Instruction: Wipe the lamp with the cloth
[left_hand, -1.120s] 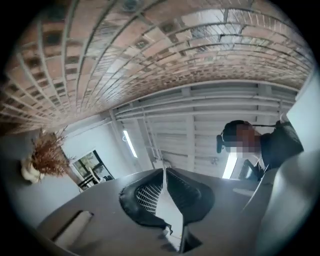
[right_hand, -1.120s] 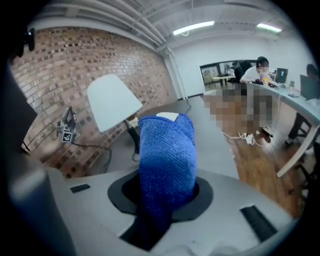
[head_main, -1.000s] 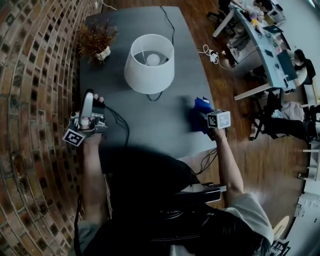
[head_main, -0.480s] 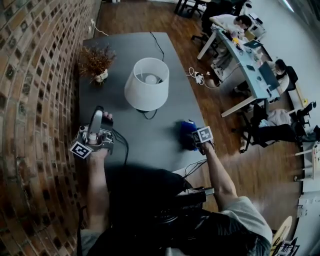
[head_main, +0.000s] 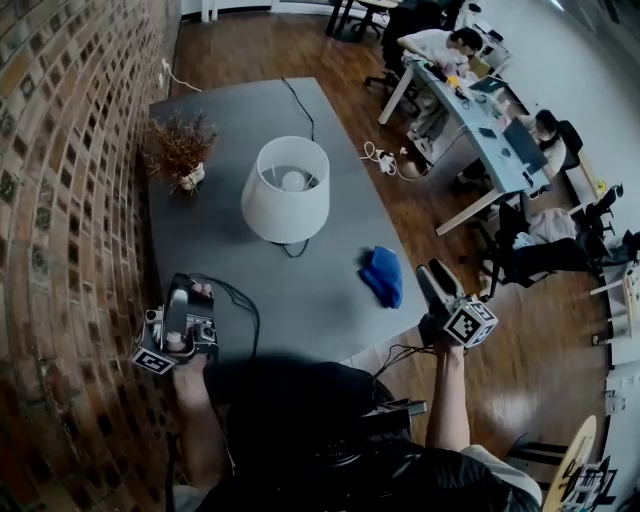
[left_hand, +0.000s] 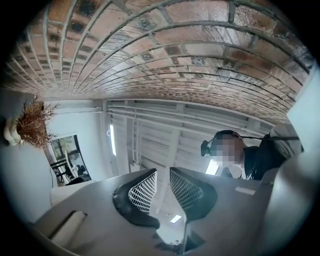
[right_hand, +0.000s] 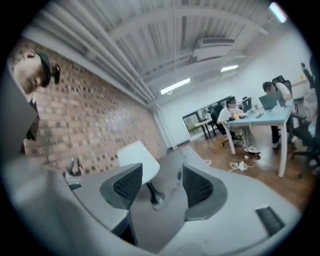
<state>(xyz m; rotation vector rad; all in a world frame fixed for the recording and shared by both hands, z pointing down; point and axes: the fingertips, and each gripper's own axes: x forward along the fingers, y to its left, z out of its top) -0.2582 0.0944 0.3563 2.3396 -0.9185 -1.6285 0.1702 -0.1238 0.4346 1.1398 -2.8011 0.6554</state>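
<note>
A dried plant stands near the lamp.

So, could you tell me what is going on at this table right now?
A person holding a tool in each hand is meant to wipe the white-shaded table lamp, which stands untouched. The crumpled blue cloth lies loose on the dark grey table near its right edge. The right tool hangs beside that edge, its jaws just opened wide and empty. The left tool, by the table's left edge, points upward; its jaws have just been opening slightly, nothing between them.
</note>
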